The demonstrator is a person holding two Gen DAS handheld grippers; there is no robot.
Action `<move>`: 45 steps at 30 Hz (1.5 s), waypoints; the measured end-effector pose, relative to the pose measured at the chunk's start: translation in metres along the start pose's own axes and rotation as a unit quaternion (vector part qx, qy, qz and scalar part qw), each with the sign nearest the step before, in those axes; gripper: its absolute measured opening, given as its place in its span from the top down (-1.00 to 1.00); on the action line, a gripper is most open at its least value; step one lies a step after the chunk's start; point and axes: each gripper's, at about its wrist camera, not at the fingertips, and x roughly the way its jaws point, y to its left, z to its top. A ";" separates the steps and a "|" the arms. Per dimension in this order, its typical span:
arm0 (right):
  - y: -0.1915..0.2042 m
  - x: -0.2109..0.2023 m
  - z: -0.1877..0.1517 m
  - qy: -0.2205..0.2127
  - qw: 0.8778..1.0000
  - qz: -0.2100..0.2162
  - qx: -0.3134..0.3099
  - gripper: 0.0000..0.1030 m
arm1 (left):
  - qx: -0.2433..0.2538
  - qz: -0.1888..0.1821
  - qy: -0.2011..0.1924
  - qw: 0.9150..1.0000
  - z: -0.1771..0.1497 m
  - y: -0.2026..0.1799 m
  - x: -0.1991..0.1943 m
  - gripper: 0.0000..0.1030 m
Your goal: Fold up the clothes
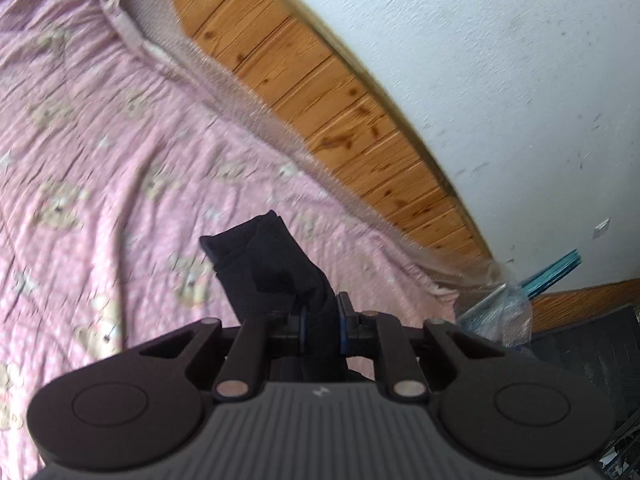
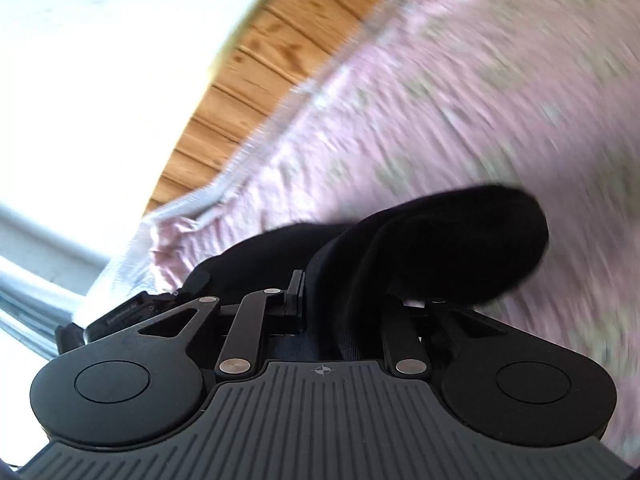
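Left gripper (image 1: 320,320): jaws drawn in narrow, clamped on a bunched fold of the dark garment (image 1: 272,264); the blue-edged pads press the cloth from both sides.
Right gripper (image 2: 340,304): jaws pinched on the dark garment (image 2: 432,248), which fills the gap and drapes over the right-hand finger; only the left-hand finger shows clearly.
Garment position: in the left wrist view a folded, squared-off end sticks up past the jaws, above the bed; in the right wrist view a rounded loop of cloth bulges forward and to the right over the sheet. Whether the cloth touches the bed cannot be told.
Garment count: one dark piece seen in each view; whether both grippers hold the same piece cannot be told.
Bed sheet (image 1: 100,152): one, pink with pale bear and star prints, wrinkled, blurred in the right wrist view.
Wood panel (image 1: 328,96): one band along the far edge of the bed.
Wall (image 1: 500,80): white, beyond the wood.
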 end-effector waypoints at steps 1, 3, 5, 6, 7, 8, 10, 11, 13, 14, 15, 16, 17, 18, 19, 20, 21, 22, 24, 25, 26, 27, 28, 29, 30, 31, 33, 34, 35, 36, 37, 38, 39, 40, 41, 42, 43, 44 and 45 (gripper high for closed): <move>0.004 0.003 0.013 0.003 1.000 0.005 -0.017 0.72 | 0.002 -0.004 -0.017 1.000 0.007 -0.009 -0.005 0.74; 0.011 0.009 0.040 0.010 0.999 0.014 -0.050 0.72 | 0.005 -0.012 -0.050 0.999 0.020 -0.028 -0.016 0.74; 0.019 0.015 0.067 0.017 0.996 0.023 -0.083 0.72 | 0.003 -0.011 -0.080 0.997 0.023 -0.041 -0.025 0.74; 0.023 0.018 0.081 0.020 0.994 0.028 -0.099 0.72 | -0.001 -0.009 -0.093 0.996 0.023 -0.046 -0.028 0.74; 0.026 0.021 0.094 0.024 0.993 0.033 -0.115 0.72 | -0.004 -0.006 -0.106 0.994 0.022 -0.051 -0.031 0.74; 0.030 0.024 0.107 0.027 0.990 0.037 -0.132 0.72 | -0.009 0.006 -0.114 0.993 0.018 -0.052 -0.027 0.72; 0.038 0.030 0.134 0.034 0.985 0.046 -0.164 0.70 | -0.025 0.067 -0.117 0.991 0.004 -0.039 -0.004 0.67; 0.041 0.033 0.148 0.037 0.982 0.051 -0.181 0.63 | -0.029 0.105 -0.108 0.988 -0.007 -0.024 0.017 0.59; 0.011 0.066 0.153 0.051 0.978 0.001 -0.203 -0.04 | -0.032 0.199 -0.054 0.978 -0.032 0.017 0.059 0.54; -0.015 0.088 0.149 0.076 0.975 -0.050 -0.202 -0.38 | -0.036 0.243 -0.026 0.969 -0.045 0.037 0.079 0.66; -0.046 0.112 0.143 0.115 0.968 -0.115 -0.191 -0.25 | -0.067 0.270 0.003 0.961 -0.057 0.056 0.084 0.76; -0.072 0.126 0.134 0.138 0.960 -0.165 -0.182 0.27 | -0.096 0.273 0.009 0.957 -0.067 0.069 0.079 0.75; -0.088 0.127 0.127 0.129 0.961 -0.170 -0.175 0.41 | -0.094 0.261 -0.002 0.961 -0.069 0.067 0.069 0.69; -0.097 0.124 0.122 0.104 0.969 -0.148 -0.170 0.28 | -0.091 0.248 -0.014 0.964 -0.071 0.065 0.059 0.61; -0.106 0.122 0.117 0.086 0.975 -0.130 -0.157 0.27 | -0.089 0.234 -0.024 0.968 -0.072 0.063 0.050 0.58; -0.113 0.123 0.112 0.073 0.980 -0.117 -0.145 0.27 | -0.086 0.214 -0.023 0.973 -0.070 0.059 0.048 0.57; -0.119 0.126 0.107 0.057 0.983 -0.106 -0.141 0.27 | -0.085 0.196 -0.018 0.977 -0.068 0.056 0.049 0.57; -0.122 0.132 0.102 0.047 0.984 -0.096 -0.139 0.27 | -0.076 0.186 -0.016 0.979 -0.066 0.052 0.053 0.57; -0.123 0.156 0.093 0.046 0.987 -0.072 -0.138 0.27 | -0.059 0.161 -0.007 0.985 -0.066 0.044 0.066 0.57; -0.121 0.171 0.087 0.048 0.986 -0.062 -0.147 0.27 | -0.050 0.149 -0.001 0.988 -0.063 0.040 0.076 0.57; -0.117 0.187 0.081 0.050 0.983 -0.055 -0.166 0.27 | -0.040 0.138 0.009 0.990 -0.059 0.038 0.087 0.57; -0.114 0.205 0.075 0.056 0.980 -0.051 -0.187 0.27 | -0.030 0.134 0.018 0.990 -0.055 0.038 0.098 0.57; -0.113 0.224 0.068 0.063 0.975 -0.048 -0.209 0.27 | -0.020 0.148 0.022 0.989 -0.053 0.040 0.107 0.57; -0.113 0.244 0.060 0.075 0.969 -0.047 -0.232 0.30 | -0.014 0.174 0.030 0.984 -0.052 0.047 0.114 0.57; -0.117 0.266 0.052 0.091 0.961 -0.055 -0.254 0.32 | -0.009 0.200 0.037 0.979 -0.052 0.054 0.121 0.59; -0.127 0.286 0.043 0.106 0.954 -0.072 -0.273 0.33 | -0.004 0.223 0.044 0.974 -0.051 0.061 0.127 0.70; -0.154 0.317 0.030 0.123 0.941 -0.107 -0.295 0.63 | -0.010 0.219 0.039 0.975 -0.047 0.073 0.120 0.80; -0.166 0.322 0.030 0.121 0.941 -0.121 -0.293 0.58 | -0.019 0.220 0.044 0.974 -0.043 0.075 0.113 0.79; -0.177 0.326 0.032 0.122 0.943 -0.136 -0.279 0.57 | -0.026 0.217 0.040 0.975 -0.038 0.074 0.102 0.62; -0.185 0.329 0.036 0.126 0.944 -0.154 -0.263 0.57 | -0.032 0.213 0.035 0.976 -0.034 0.071 0.091 0.46; -0.187 0.331 0.038 0.124 0.941 -0.169 -0.267 0.53 | -0.026 0.200 0.030 0.979 -0.028 0.064 0.083 0.46; -0.183 0.331 0.039 0.112 0.937 -0.171 -0.282 0.50 | -0.010 0.181 0.026 0.983 -0.019 0.054 0.079 0.45; -0.177 0.334 0.043 0.101 0.937 -0.161 -0.294 0.50 | 0.009 0.163 0.026 0.986 -0.008 0.043 0.082 0.40; -0.170 0.345 0.049 0.093 0.937 -0.148 -0.303 0.47 | 0.029 0.149 0.033 0.988 0.005 0.033 0.093 0.37; -0.162 0.360 0.055 0.086 0.936 -0.138 -0.312 0.40 | 0.046 0.138 0.044 0.988 0.017 0.025 0.111 0.34; -0.153 0.377 0.065 0.082 0.934 -0.126 -0.325 0.37 | 0.063 0.127 0.054 0.988 0.029 0.018 0.129 0.29; -0.141 0.395 0.074 0.081 0.930 -0.116 -0.339 0.30 | 0.081 0.125 0.061 0.987 0.040 0.015 0.148 0.29; -0.127 0.415 0.078 0.084 0.926 -0.109 -0.352 0.23 | 0.100 0.137 0.068 0.983 0.048 0.014 0.172 0.29; -0.117 0.437 0.080 0.087 0.920 -0.106 -0.367 0.20 | 0.119 0.149 0.075 0.979 0.055 0.014 0.194 0.27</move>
